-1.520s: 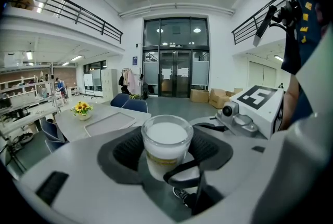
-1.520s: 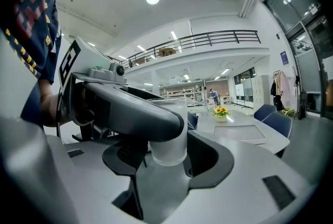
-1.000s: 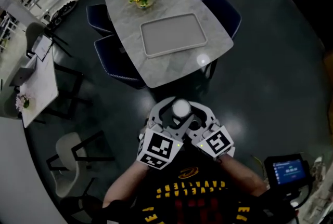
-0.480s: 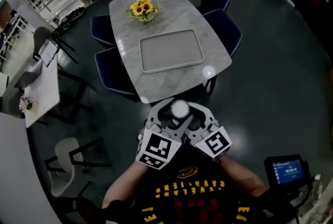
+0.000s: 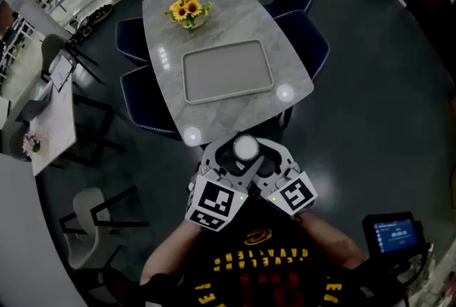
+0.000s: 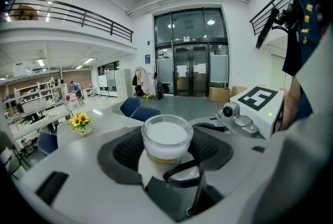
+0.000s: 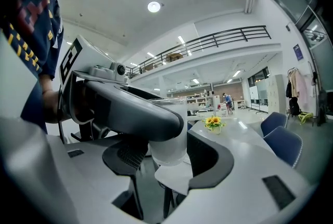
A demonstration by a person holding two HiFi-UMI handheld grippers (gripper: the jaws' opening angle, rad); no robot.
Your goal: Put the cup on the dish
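**Closing on the counter with the cup held**

The left hand-held gripper [image 6: 167, 135] and the right hand-held gripper [image 7: 166, 154] both stay clamped crosswise on the white cup [image 5: 246, 148], which is held in the air just short of the counter's [image 5: 239, 110] near end. Over the last second that near end has drawn closer to the cup, and the grip is unchanged. The grey tray [image 5: 226, 70], presumably the dish, lies empty mid-counter, and the sunflowers [image 5: 188, 10] stand at the counter's far end. The carry looks nearly done; reaching over and setting down remain.

Black shirt [image 5: 262, 271] (yellow lettering), white marker cubes [image 5: 216, 204]
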